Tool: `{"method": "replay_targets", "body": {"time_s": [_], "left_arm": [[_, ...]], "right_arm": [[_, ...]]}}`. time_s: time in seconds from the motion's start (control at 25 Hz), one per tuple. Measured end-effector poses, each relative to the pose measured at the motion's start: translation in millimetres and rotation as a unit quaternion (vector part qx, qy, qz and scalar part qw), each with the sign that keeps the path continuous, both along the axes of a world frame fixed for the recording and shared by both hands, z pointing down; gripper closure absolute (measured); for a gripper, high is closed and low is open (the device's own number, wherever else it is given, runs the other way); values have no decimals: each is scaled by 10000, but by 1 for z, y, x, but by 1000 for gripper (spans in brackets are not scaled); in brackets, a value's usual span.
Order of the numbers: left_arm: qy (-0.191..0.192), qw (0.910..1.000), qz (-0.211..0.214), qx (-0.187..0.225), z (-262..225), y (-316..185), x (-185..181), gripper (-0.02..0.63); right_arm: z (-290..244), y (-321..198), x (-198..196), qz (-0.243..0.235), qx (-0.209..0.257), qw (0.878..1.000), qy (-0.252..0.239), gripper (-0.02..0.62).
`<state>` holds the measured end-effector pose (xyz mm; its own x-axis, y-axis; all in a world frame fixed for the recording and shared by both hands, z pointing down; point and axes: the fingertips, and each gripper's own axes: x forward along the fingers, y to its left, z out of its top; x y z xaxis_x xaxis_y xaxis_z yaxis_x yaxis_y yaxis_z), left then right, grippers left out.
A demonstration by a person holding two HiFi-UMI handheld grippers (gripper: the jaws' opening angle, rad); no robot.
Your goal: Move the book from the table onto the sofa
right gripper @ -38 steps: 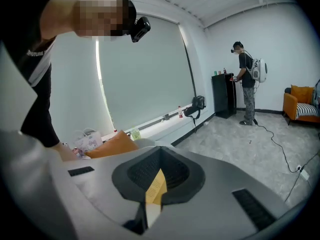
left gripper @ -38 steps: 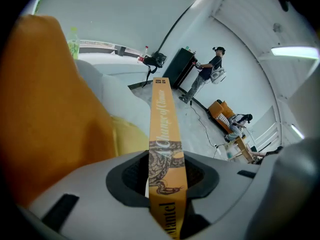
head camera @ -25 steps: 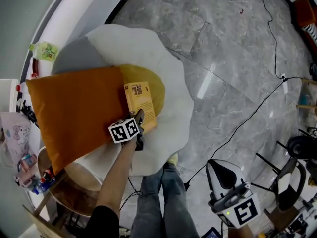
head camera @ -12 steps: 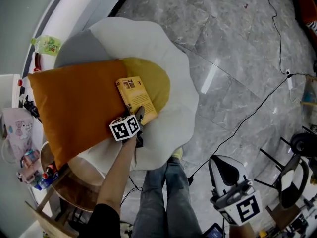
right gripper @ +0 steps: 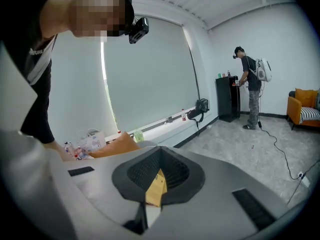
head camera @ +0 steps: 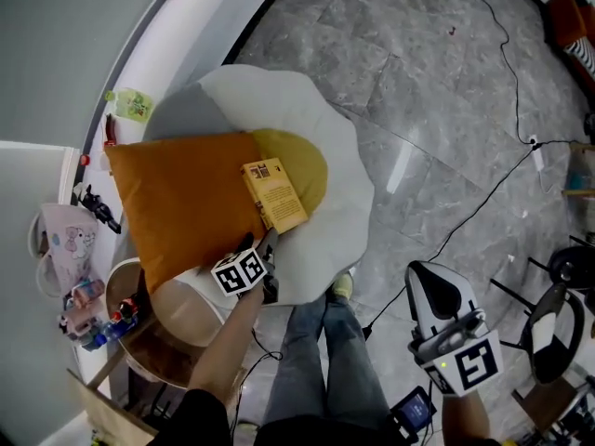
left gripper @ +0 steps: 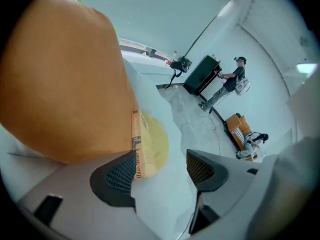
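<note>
The yellow book lies flat on the yellow middle of the white sofa, its left edge against the orange pillow. My left gripper hangs just short of the book's near end, clear of it. In the left gripper view the jaws are opening, with only white sofa between them. The book lies beyond the left pad. My right gripper floats over the floor at the lower right. Its pads meet, and a yellow sliver shows through the slit behind them.
A round wooden table with small items stands at the lower left, beside a printed bag. My legs stand at the sofa's near edge. A black cable runs across the grey floor. Another person stands at a black cabinet far off.
The left gripper has let go of the book, spread its jaws and drawn back and up from it. The book stays on the sofa. The right gripper has risen a little.
</note>
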<state>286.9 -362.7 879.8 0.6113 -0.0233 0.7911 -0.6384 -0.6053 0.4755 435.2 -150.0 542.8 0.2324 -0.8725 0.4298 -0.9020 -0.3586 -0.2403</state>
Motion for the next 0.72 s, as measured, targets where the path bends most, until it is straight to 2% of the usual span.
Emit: {"method": "replay_targets", "body": {"time_s": [0.16,0.28,0.32,0.44,0.52,0.6,0.64,0.68,0.72], "left_arm": [[934,9956,77,63,-111,16,5,288],[1718,9812,684,546,-210,38,14,290],[1962,9717,1017,831,-244,46,19,291],[2688,9315,1935,1503,-343,79,28,329],[3168,9052,2206,1777,-404,98,31,391],[3482,8825,2361,2101,-457,113,31,498],[3581,8737,2425,2226,-478,120,30,561],[3665,8660,2502,2305,-496,127,29,592],[3735,8589,2596,2353,-510,134,28,592]], "right_arm": [[-55,14,1,63,79,9995,305,589],[-103,24,0,126,216,9980,576,589],[-121,26,1,143,286,9971,696,589],[-163,39,3,251,373,9944,961,589],[-186,50,5,345,423,9922,1123,589],[-209,64,5,450,490,9898,1257,589],[-220,72,3,511,524,9887,1310,589],[-230,79,2,574,560,9874,1361,589],[-238,86,-1,636,589,9863,1402,588]]}}
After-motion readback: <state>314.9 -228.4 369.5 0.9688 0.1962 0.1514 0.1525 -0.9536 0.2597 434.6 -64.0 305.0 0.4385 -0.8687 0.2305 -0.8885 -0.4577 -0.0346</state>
